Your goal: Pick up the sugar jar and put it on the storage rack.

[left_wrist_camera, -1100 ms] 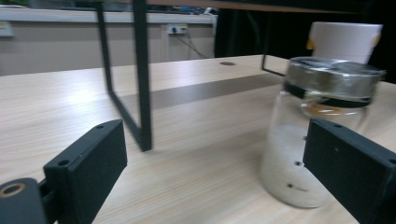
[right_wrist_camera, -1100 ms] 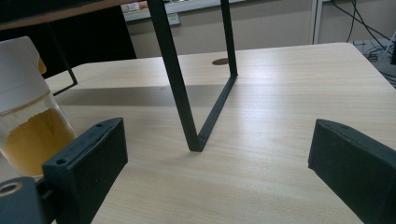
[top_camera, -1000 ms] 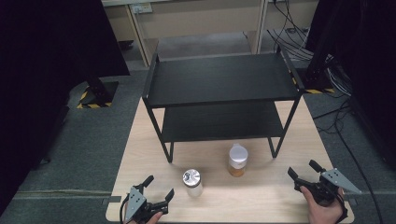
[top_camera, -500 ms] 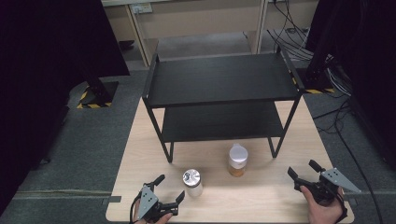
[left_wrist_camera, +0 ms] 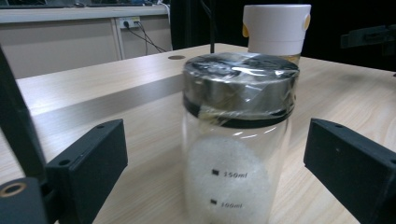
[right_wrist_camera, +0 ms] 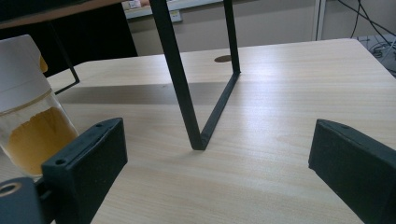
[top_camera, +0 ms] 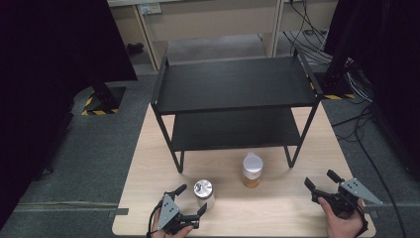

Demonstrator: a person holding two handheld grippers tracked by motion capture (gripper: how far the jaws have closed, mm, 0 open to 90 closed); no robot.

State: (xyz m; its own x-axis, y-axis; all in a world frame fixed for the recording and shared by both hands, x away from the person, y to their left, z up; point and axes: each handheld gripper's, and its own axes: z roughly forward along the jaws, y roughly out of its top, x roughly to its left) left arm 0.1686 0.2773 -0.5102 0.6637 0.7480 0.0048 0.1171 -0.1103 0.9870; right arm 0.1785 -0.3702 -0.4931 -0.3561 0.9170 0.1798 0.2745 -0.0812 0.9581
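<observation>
Because the glass jar (left_wrist_camera: 236, 140) stands near the front edge of the wooden table (top_camera: 148, 168), just ahead of your left gripper (top_camera: 190, 203), its spread jaws already flank it without touching. Expect smooth, rigid, breakable glass, fairly light with only white granules low inside. The metal lid (left_wrist_camera: 240, 84) is wrapped in slick film, so take hold below it, on the straight wall. Your right gripper (top_camera: 319, 181) sits open near the white-capped jar (top_camera: 251, 171) of yellow powder.

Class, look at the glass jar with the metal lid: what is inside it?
The glass jar holds a white, grainy mound seen through its wall. The metal lid, wrapped in clear film, hides the top from above; the jar's bottom is out of frame.
</observation>
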